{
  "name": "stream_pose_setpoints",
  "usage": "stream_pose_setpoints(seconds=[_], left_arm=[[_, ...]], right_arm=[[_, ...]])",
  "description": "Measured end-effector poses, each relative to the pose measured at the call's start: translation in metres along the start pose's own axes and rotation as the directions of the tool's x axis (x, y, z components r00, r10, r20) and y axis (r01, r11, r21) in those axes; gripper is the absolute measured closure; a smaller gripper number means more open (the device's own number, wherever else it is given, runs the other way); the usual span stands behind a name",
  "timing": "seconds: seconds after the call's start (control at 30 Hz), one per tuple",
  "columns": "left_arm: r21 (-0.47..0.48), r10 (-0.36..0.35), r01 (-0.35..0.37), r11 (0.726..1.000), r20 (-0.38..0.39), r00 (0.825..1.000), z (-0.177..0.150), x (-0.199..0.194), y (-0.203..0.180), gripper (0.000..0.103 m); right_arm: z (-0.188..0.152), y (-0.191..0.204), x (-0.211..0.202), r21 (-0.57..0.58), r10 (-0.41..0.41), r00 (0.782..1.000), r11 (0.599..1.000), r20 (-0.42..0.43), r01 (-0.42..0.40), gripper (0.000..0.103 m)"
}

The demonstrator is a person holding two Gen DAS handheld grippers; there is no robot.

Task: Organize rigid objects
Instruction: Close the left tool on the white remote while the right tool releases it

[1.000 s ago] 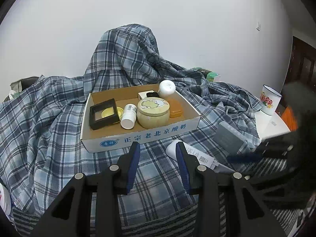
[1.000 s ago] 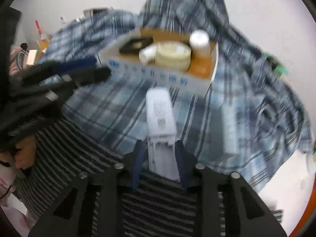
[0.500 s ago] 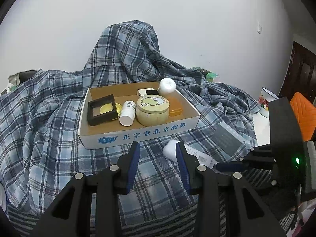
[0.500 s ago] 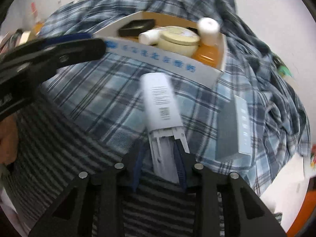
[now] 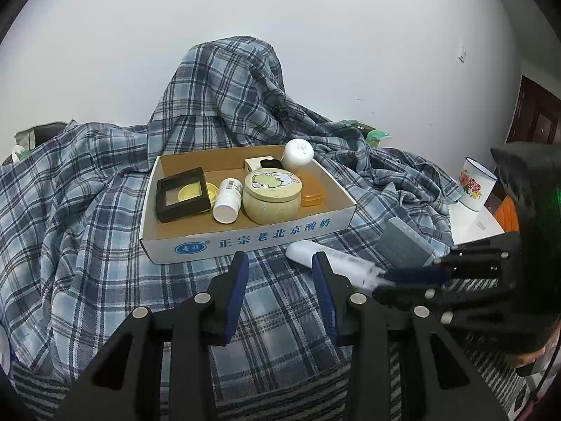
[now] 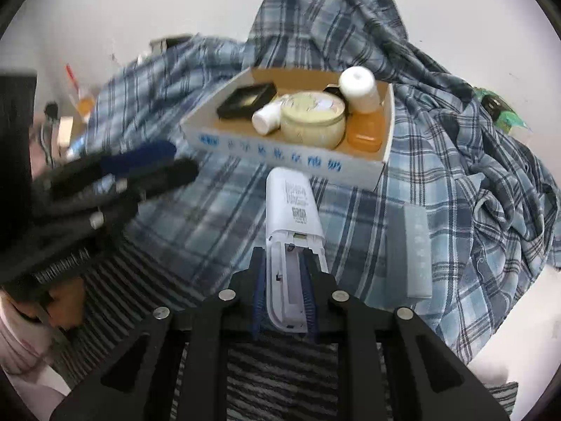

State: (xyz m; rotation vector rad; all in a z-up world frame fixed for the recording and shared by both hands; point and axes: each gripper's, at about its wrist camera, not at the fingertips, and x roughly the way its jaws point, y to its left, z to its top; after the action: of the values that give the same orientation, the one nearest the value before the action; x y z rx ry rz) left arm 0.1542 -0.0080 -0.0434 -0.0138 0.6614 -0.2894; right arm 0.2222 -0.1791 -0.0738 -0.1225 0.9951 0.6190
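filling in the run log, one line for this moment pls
right gripper: shut on white device | left gripper: open, nothing held | cardboard box: part filled | grey box: on cloth

— What lies around me besides the job?

— A blue plaid shirt (image 5: 87, 189) is draped over everything and heaped up against the white wall (image 5: 280, 35).

— And at the edges?

— I see an enamel mug (image 5: 475, 187) with red flowers on a white bench (image 5: 473, 222), a dark door (image 5: 534, 119) beyond it, and a striped grey cloth (image 6: 115, 301) nearest me.

A plain white wall (image 5: 280, 17) stands behind; a dark door (image 5: 536, 119) at right.
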Motion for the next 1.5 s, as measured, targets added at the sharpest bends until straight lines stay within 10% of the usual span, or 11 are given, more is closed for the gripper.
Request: stream_pose_setpoints(seconds=[0.3, 0.67, 1.03, 1.2, 1.5], left_arm=[[-0.006, -0.005, 0.005, 1.0, -0.006, 1.0, 0.0, 0.002, 0.0, 0.063], [-0.044, -0.138, 0.132, 0.99, -0.177, 0.974, 0.001, 0.03, -0.004, 0.058], [-0.412, -0.443, 0.298, 0.861, -0.318, 0.838, 0.002, 0.076, 0.002, 0.048], [-0.581, -0.572, 0.313, 0.752, -0.337, 0.748, -0.002, 0.106, 0.005, 0.074], [-0.412, -0.413, 0.25, 0.876, -0.375, 0.83, 0.007, 0.092, -0.018, 0.08]], right_arm=[[-0.012, -0.05, 0.023, 0.305, 0.17, 0.984, 0.941, -0.061, -0.143, 0.083], [-0.028, -0.051, 0.017, 0.364, 0.326, 0.946, 0.881, -0.004, -0.302, 0.084], [-0.032, -0.05, 0.02, 0.356, 0.37, 0.929, 0.867, 0.009, -0.349, 0.084], [-0.035, -0.05, 0.017, 0.34, 0.369, 0.929, 0.873, 0.006, -0.349, 0.084], [-0.026, -0.027, -0.001, 0.173, 0.267, 0.963, 0.95, -0.02, -0.26, 0.079]])
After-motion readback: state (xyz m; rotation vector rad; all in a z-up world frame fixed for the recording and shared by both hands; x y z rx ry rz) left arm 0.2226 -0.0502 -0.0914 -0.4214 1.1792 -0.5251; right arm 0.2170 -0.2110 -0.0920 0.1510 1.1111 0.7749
